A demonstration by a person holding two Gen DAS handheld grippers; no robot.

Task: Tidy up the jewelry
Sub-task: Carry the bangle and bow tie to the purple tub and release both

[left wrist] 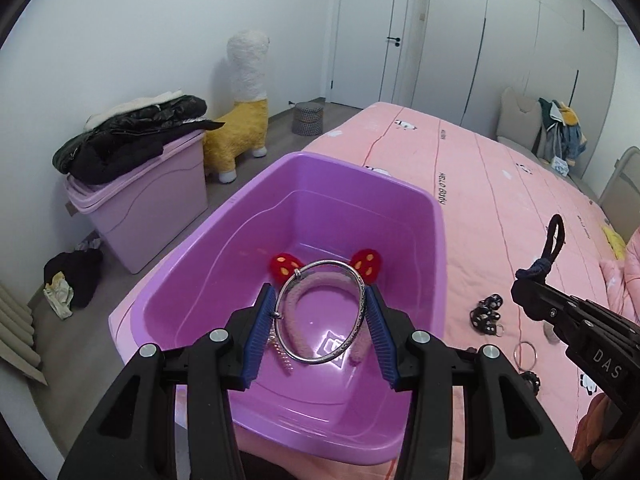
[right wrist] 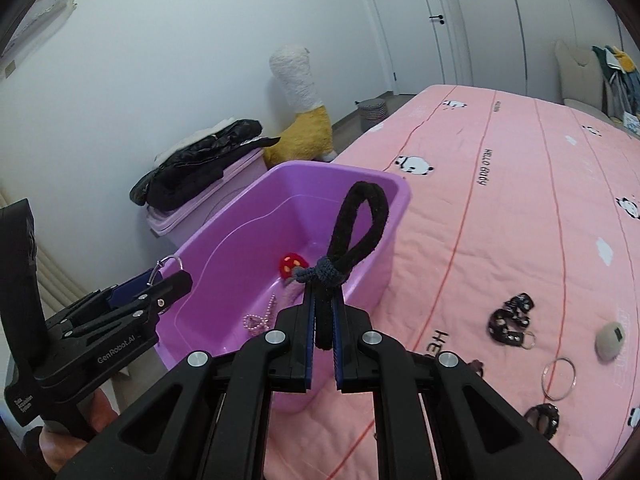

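A purple plastic bin [left wrist: 400, 196] [right wrist: 384, 184] sits on the pink bed. My left gripper [left wrist: 320, 300] hovers over the bin and is shut on a silver bangle [left wrist: 362, 292], which stands between its blue pads. In the bin lie a pink headband with red mushroom ears [left wrist: 366, 264] [right wrist: 292, 264] and a pink bead string [right wrist: 260, 320]. My right gripper [right wrist: 323, 280] is shut on a black hair tie [right wrist: 360, 220] with a grey-blue knot, held up beside the bin's right rim. It also shows in the left wrist view [left wrist: 552, 240].
On the bedspread [right wrist: 520, 220] to the right lie a black bow clip [right wrist: 510, 316], a silver ring bangle [right wrist: 559, 378], a grey oval case [right wrist: 610, 340] and a dark bracelet [right wrist: 542, 420]. A lilac storage box [left wrist: 152, 200] with black jackets and a plush alpaca [left wrist: 244, 120] stand on the floor to the left.
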